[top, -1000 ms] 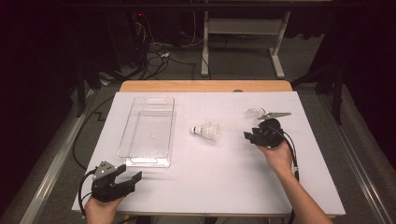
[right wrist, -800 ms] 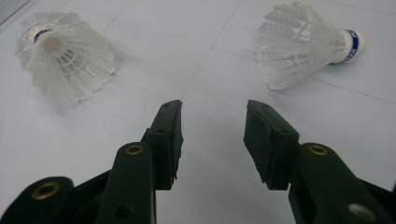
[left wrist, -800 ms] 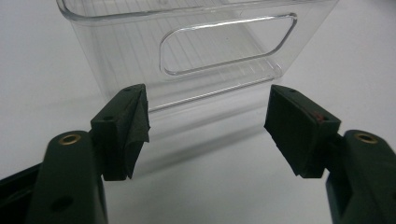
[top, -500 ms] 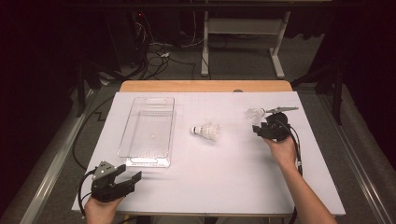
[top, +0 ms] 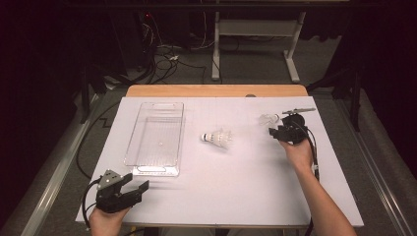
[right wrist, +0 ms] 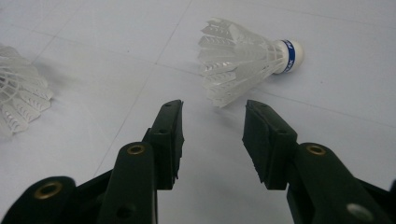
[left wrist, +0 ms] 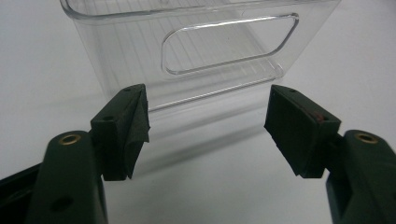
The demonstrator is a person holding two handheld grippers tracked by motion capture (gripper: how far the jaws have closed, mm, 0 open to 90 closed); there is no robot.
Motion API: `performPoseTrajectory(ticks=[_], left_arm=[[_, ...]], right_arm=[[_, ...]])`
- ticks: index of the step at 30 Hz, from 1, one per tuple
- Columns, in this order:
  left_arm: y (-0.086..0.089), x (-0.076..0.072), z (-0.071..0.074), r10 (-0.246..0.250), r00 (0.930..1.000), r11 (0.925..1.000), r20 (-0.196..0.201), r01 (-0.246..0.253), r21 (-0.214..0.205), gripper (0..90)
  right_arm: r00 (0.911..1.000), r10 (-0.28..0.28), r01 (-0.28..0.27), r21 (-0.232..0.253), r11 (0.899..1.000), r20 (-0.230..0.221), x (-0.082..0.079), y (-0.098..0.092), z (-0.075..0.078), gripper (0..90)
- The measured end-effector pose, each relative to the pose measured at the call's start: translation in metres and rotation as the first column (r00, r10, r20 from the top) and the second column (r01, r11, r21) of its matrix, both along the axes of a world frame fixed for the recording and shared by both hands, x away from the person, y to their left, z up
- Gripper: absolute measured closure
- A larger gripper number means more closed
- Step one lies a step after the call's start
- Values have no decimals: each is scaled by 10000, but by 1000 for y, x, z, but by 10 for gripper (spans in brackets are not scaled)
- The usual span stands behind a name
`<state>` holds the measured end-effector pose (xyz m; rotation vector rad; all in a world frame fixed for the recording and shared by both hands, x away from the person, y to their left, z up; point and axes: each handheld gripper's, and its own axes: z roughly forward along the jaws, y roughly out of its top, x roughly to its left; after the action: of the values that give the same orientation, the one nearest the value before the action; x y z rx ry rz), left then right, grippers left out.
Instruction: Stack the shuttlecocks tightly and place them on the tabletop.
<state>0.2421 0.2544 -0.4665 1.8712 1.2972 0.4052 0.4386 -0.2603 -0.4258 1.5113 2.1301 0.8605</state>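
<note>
The right gripper [top: 281,132] sat near the desk's [top: 246,196] far right corner, its fingers [right wrist: 170,135] apart with nothing between them, just short of a shuttlecock [right wrist: 245,58] lying on its side. A second shuttlecock [top: 219,138] lay mid-desk with open surface around it. The left gripper [top: 129,189] rested at the near left edge, fingers [left wrist: 126,126] wide apart and empty, facing the clear bin's [top: 157,135] handle end. A thin metallic object [top: 299,111], possibly a tool, lay beyond the right gripper.
</note>
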Motion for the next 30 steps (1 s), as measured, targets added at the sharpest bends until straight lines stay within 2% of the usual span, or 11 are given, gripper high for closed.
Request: performPoseTrajectory(ticks=[15, 30], left_arm=[[0, 1, 0, 10, 10000, 10000, -39, -10, -43, 314], [0, 1, 0, -3, 10000, 10000, -58, 3, 1, 313]], right_arm=[[9998, -162, 163, -140, 9998, 84, 19, 5, 8, 583], [9992, -380, 378, -223, 9990, -95, 32, 8, 3, 574]])
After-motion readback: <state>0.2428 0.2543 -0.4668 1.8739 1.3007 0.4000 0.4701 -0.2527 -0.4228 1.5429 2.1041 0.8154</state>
